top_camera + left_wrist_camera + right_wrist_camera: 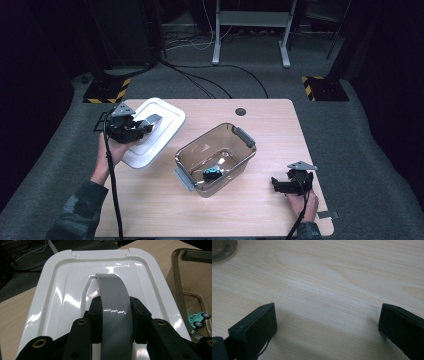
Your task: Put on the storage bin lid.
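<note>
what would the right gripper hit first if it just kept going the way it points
Probably the clear bin. The right gripper rests open on the table, jaws aimed left at the bin's near end, bare wood between them. Depth is hard to judge.

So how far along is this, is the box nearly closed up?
Partly. A small toy car already sits inside the clear box. The left gripper is clamped on the grey handle of the white lid, held off to the box's side. Setting the lid on remains. The right gripper waits open.

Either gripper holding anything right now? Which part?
Left gripper is shut on the white lid's grey handle. Right gripper is open over the table, holding nothing.
</note>
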`<state>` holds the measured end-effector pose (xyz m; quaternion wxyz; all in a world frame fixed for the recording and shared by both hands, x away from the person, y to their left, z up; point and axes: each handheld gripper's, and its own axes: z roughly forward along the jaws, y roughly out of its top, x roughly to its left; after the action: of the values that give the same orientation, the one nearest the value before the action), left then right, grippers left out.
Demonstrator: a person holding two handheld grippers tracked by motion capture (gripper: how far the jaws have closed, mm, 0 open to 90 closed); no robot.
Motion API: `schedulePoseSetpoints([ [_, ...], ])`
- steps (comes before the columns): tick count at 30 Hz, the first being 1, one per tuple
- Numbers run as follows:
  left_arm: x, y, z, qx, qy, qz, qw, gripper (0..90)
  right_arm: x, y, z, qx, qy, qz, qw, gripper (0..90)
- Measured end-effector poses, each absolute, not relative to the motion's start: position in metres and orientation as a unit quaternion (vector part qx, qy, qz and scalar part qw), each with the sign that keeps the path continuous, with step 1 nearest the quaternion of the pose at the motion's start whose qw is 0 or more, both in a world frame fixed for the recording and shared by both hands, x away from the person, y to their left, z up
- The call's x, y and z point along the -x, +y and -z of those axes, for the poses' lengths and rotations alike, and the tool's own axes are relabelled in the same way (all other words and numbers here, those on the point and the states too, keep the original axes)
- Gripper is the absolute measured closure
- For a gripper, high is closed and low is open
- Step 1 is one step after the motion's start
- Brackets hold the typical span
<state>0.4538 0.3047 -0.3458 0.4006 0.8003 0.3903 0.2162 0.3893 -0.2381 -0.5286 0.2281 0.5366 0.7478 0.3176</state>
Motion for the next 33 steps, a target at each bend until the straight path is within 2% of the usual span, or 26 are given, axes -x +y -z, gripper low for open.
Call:
schedulePoseSetpoints([
  [16,-0.447,0.265,0.323,-0.819,0.346,-0.203,0.41,67.1,-0.389,-0.238,0.529,-0.537,0.747,-0.318,0.228,1.0],
  [33,-0.444,0.222,0.315,-0.838,0.313,-0.174,0.412,67.1,-0.39,-0.237,0.529,-0.54,0.745,-0.318,0.229,1.0],
])
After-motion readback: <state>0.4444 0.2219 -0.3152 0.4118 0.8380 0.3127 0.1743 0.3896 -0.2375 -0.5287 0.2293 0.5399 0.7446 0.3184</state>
